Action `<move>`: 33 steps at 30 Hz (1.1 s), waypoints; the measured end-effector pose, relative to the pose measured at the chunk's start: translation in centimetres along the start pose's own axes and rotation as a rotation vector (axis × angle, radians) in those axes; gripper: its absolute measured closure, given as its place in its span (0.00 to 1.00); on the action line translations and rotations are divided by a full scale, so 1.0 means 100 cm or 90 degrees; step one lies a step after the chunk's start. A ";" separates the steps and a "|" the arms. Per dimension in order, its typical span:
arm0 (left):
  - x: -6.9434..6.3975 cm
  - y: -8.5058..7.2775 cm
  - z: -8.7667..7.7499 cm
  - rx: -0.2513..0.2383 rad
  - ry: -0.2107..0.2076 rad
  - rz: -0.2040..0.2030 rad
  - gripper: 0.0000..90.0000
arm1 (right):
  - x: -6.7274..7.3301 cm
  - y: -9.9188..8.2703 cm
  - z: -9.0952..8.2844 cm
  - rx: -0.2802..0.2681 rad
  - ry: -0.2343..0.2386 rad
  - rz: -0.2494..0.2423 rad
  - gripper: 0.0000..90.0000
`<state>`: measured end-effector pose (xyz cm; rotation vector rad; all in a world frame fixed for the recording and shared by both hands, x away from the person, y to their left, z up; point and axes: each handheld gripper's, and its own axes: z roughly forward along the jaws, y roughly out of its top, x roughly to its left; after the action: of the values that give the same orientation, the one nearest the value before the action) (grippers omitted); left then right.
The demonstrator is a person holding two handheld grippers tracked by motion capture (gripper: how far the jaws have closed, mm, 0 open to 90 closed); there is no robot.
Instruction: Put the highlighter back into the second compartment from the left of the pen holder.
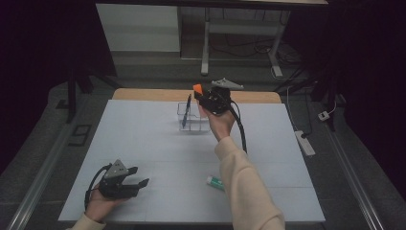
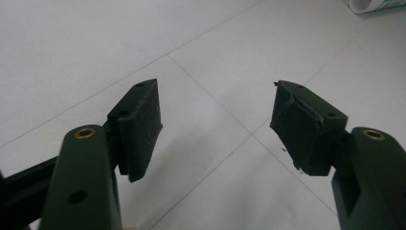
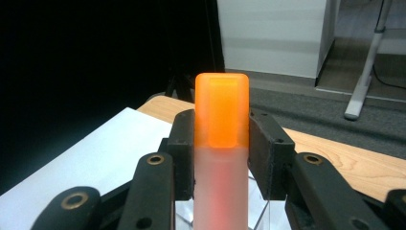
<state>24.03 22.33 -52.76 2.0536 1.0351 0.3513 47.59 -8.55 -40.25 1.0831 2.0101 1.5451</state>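
Observation:
An orange-capped highlighter (image 3: 221, 110) with a frosted body stands upright between the jaws of my right gripper (image 3: 221, 122), which is shut on it. In the high view that right gripper (image 1: 203, 94) hovers just right of and above a clear plastic organiser box (image 1: 192, 122) at the table's far middle, the orange cap (image 1: 197, 88) pointing up. A dark pen (image 1: 187, 108) stands in the box. My left gripper (image 1: 139, 176) rests low at the table's near left, open with nothing between its pads (image 2: 141, 127).
A small white-and-green tube (image 1: 215, 182) lies on the white sheet (image 1: 143, 139) near the right sleeve; its end shows in the left gripper view as a tube (image 2: 378, 5). A wooden table edge (image 1: 143, 94) runs behind the sheet. A power strip (image 1: 305, 142) lies on the floor at right.

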 end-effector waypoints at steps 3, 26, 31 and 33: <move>0.000 0.000 0.000 0.001 0.000 0.002 0.38 | 0.000 0.001 0.005 -0.003 -0.001 -0.003 0.71; 0.001 -0.003 -0.001 0.003 0.003 0.000 0.38 | -0.008 -0.007 0.044 -0.012 -0.003 0.014 0.71; 0.002 -0.004 -0.002 0.004 0.004 -0.002 0.38 | -0.009 -0.009 0.047 -0.016 -0.005 0.019 0.71; 0.002 -0.004 -0.002 0.005 0.005 -0.001 0.38 | -0.009 -0.010 0.048 -0.018 -0.006 0.021 0.71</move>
<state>23.80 22.74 -52.97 2.0590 1.0442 0.3546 51.20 -6.30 -42.85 1.1159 1.9684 1.5768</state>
